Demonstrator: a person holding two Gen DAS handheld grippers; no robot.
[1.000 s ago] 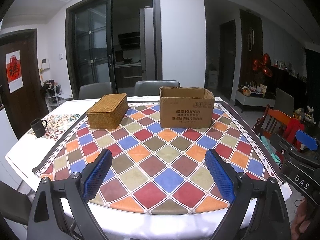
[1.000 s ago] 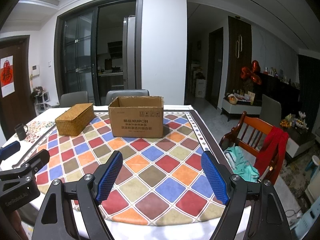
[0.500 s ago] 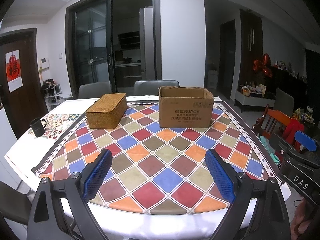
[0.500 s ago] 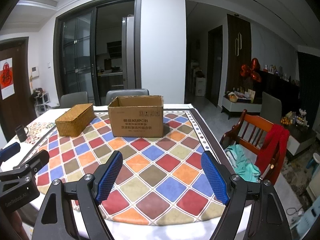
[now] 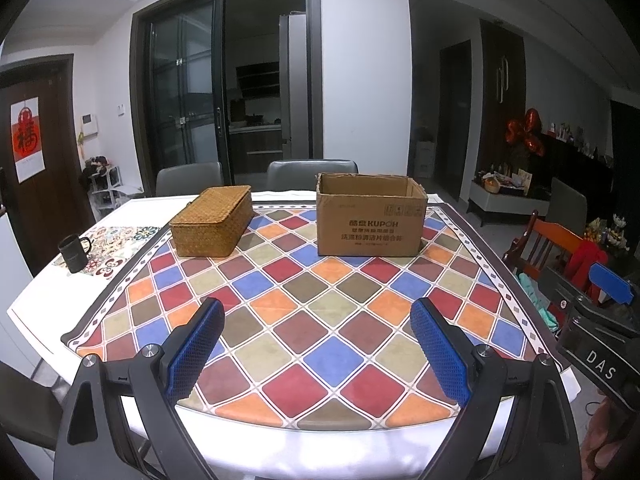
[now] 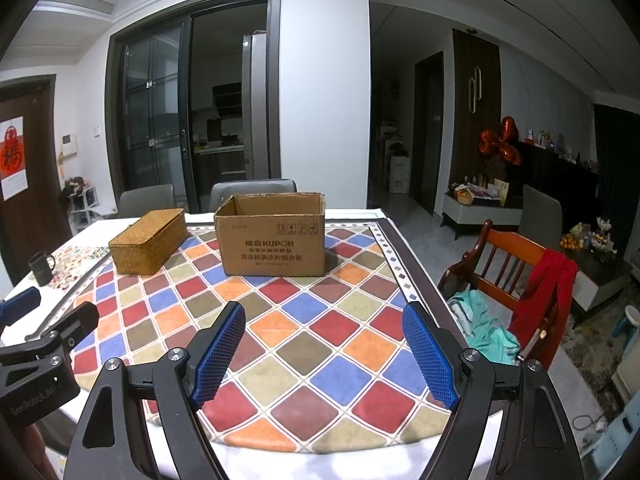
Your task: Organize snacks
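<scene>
An open brown cardboard box [image 5: 370,216] [image 6: 274,236] stands at the far side of the table with the diamond-patterned cloth [image 5: 320,304] [image 6: 304,320]. Its inside is hidden from me. A lidded woven basket [image 5: 212,220] [image 6: 150,246] sits to its left. No snacks show in either view. My left gripper [image 5: 318,312] hovers open over the table's near edge, nothing between its blue pads. My right gripper [image 6: 324,316] is open too, further right, also with nothing in it. Both are well short of the box.
A black mug [image 5: 74,254] [image 6: 40,268] stands on a patterned mat at the table's left edge. Two grey chairs [image 5: 312,170] are behind the table. A wooden chair [image 6: 516,276] with red and teal cloth stands close to the right edge.
</scene>
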